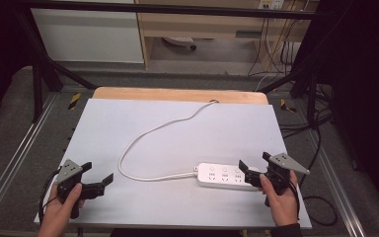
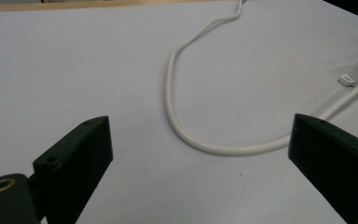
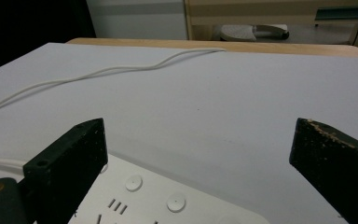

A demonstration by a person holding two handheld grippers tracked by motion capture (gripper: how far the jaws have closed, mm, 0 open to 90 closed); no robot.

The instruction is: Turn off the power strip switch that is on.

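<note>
With the right gripper [image 1: 253, 167] spread wide over the near end of the power strip [image 1: 223, 176] and the left gripper [image 1: 98, 178] open and empty, we risk skidding the strip sideways.

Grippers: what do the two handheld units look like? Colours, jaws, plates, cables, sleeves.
Both are black two-jaw units. The left gripper and right gripper each carry a grey three-cornered plate on top and trail a black cable. The jaws are flat black blocks with small holes; the right one's far jaw has pale scuffs along its top edge. A brass-coloured ring sits at each base. A dark cuff shows on the right arm.
</note>
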